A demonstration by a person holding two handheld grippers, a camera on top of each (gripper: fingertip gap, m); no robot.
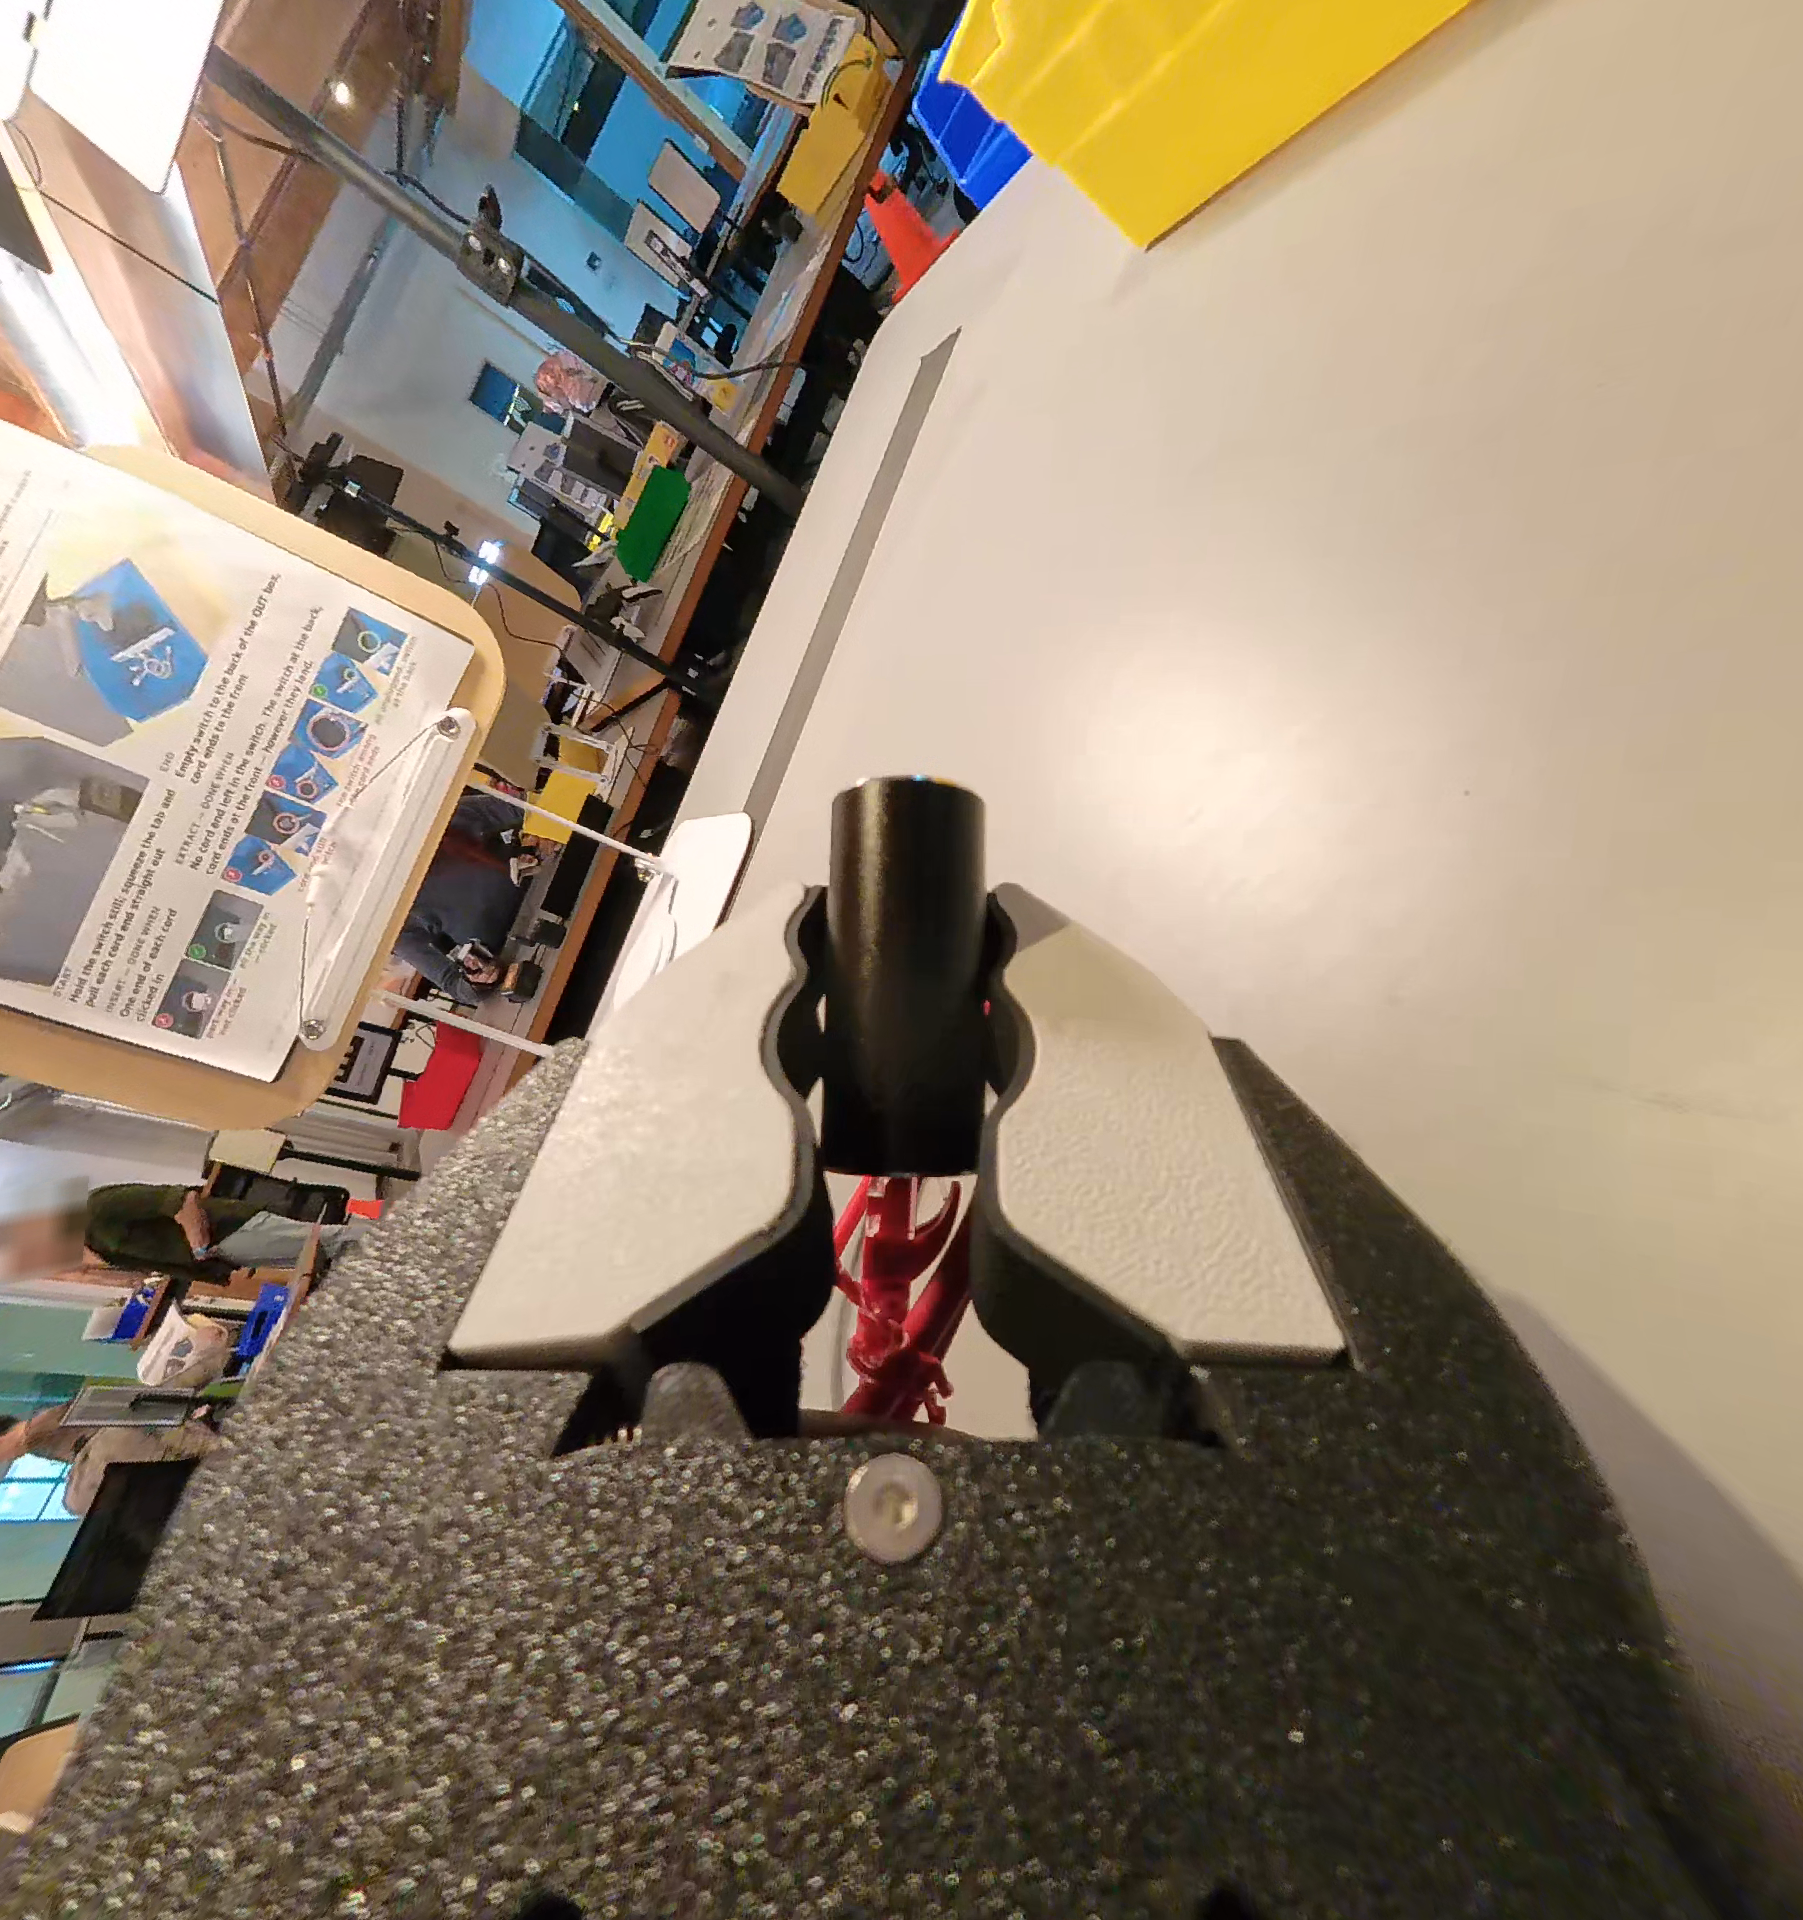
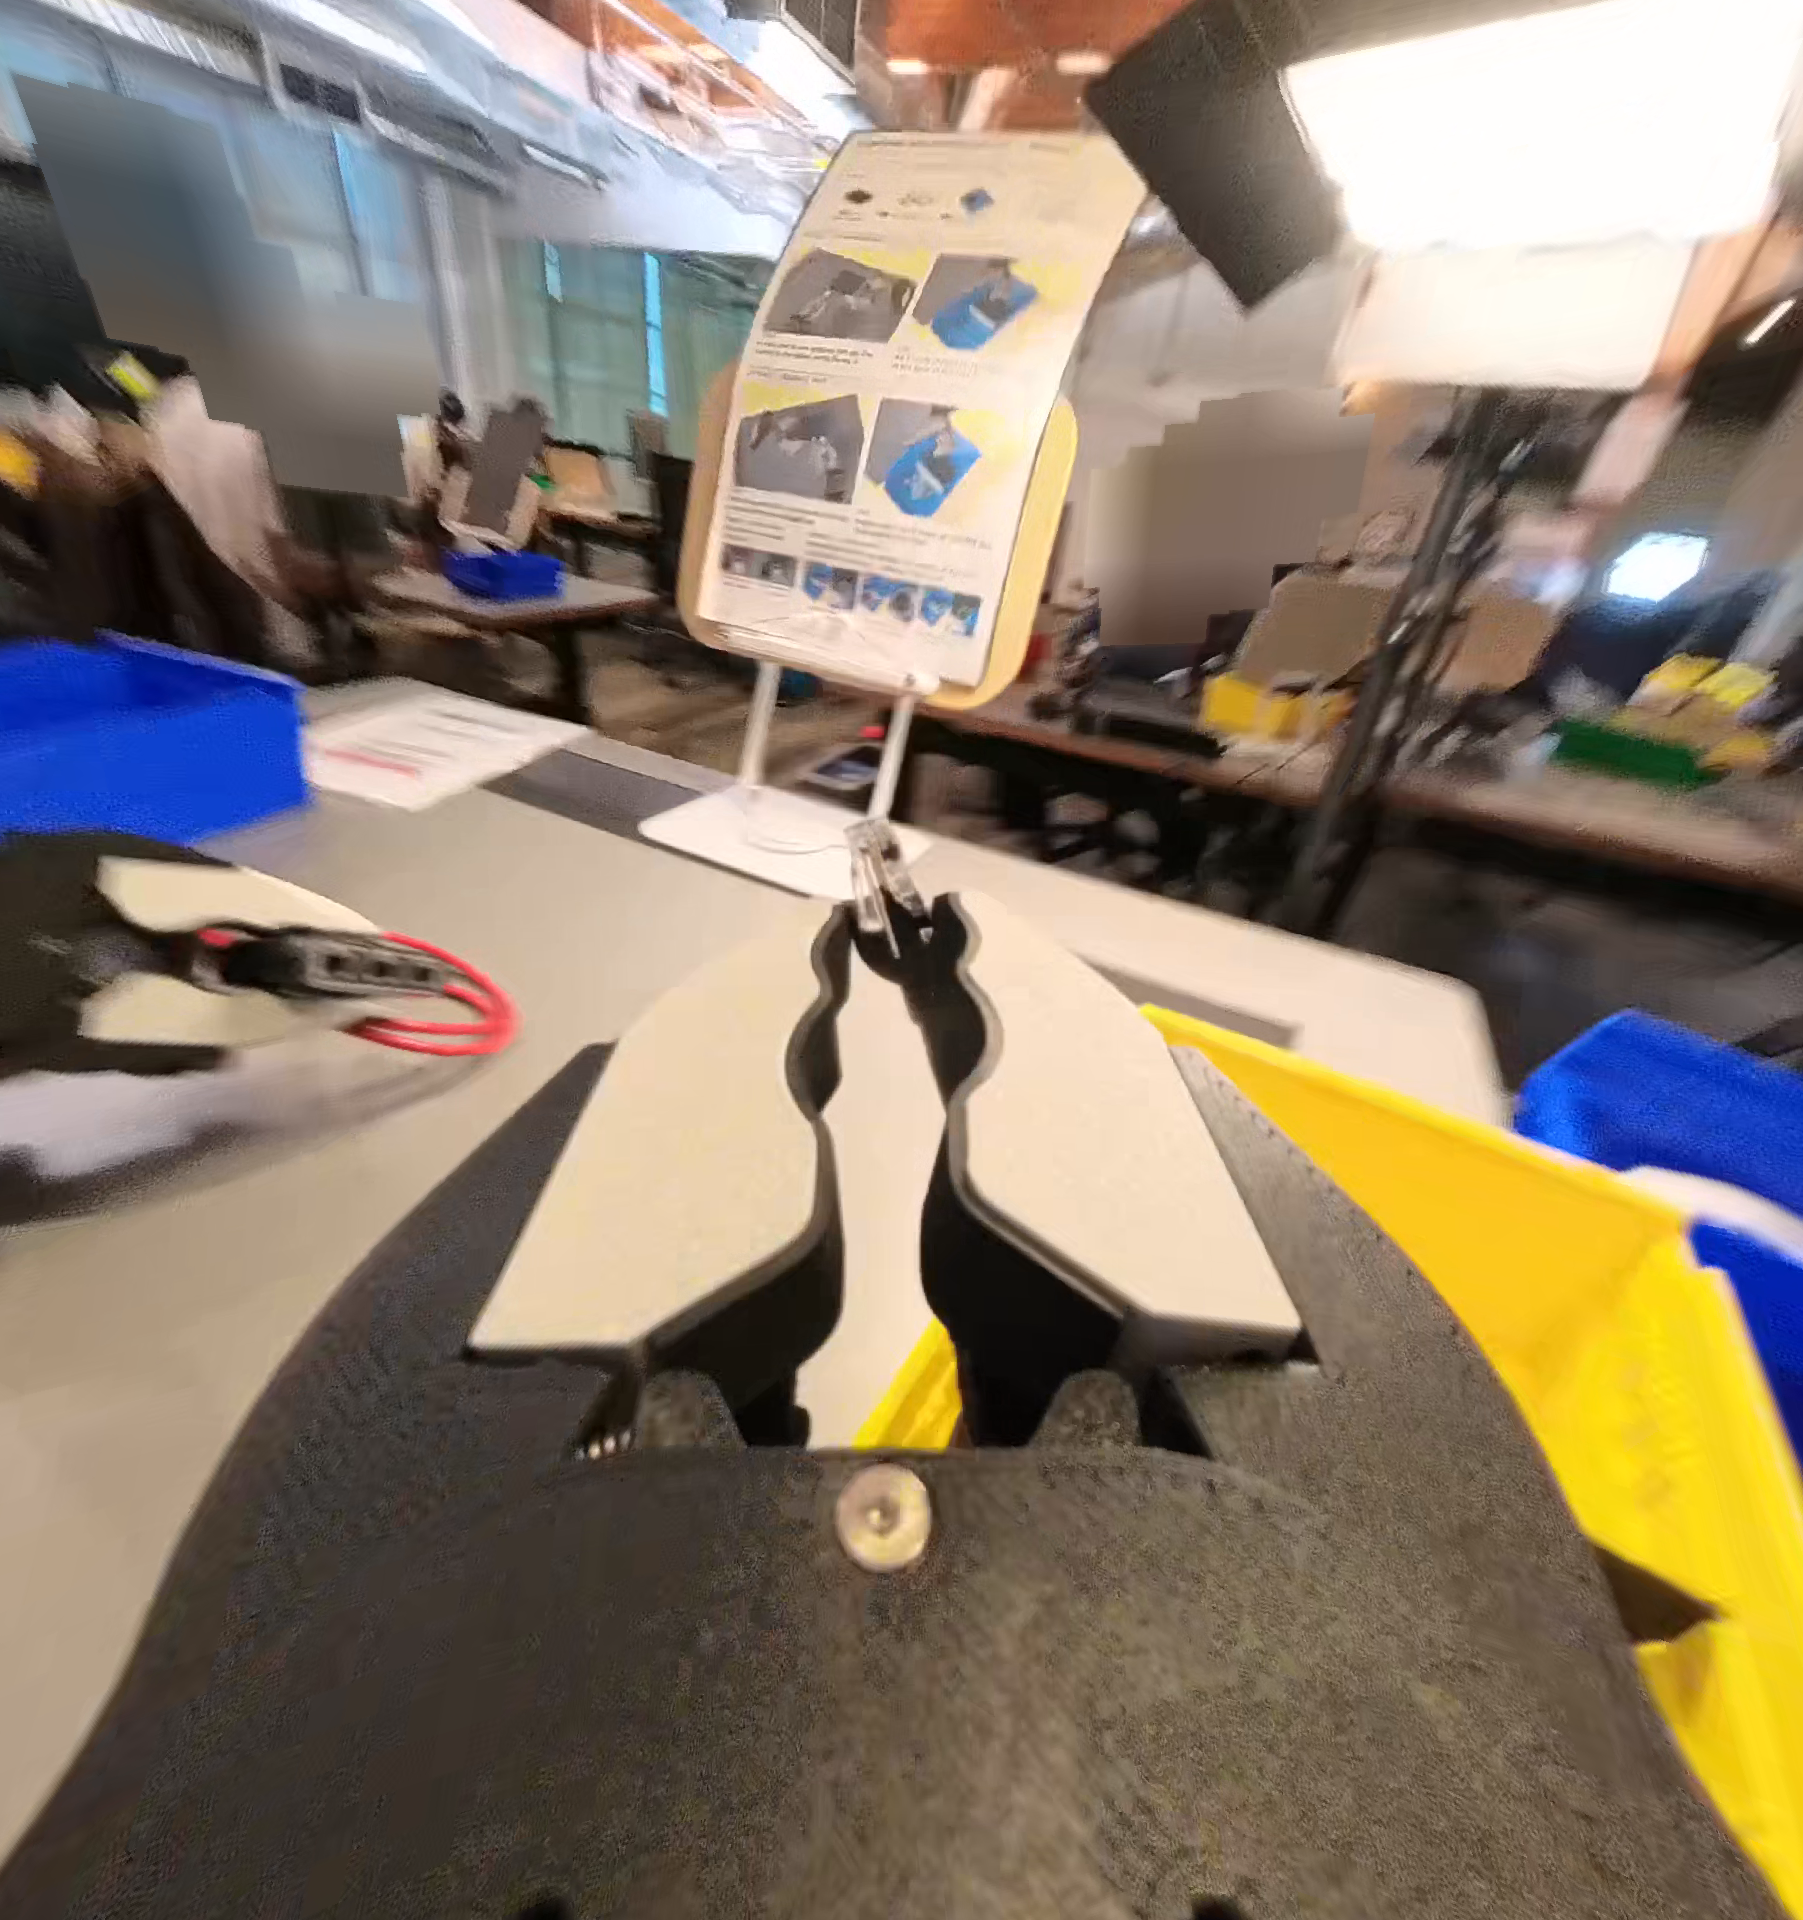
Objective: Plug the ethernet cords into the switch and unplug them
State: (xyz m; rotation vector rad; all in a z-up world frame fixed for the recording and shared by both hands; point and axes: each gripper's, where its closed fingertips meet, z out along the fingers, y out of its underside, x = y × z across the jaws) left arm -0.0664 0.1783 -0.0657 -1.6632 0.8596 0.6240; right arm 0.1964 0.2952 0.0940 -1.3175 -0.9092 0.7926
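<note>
My left gripper is shut on a small black switch, seen end-on and held above the table. Red ethernet cords hang from the switch behind the fingers. In the right wrist view the left gripper is at the left, holding the switch with a red cord loop plugged into it. My right gripper is shut on a clear ethernet plug with a black boot, which sticks out past the tips. The plug is well apart from the switch.
A yellow bin sits close under my right gripper, with a blue bin behind it. Another blue bin stands at the far left. An instruction sheet on a stand is straight ahead. A paper sheet lies on the table. The gap from one gripper's tips to the other's is roughly 35 cm.
</note>
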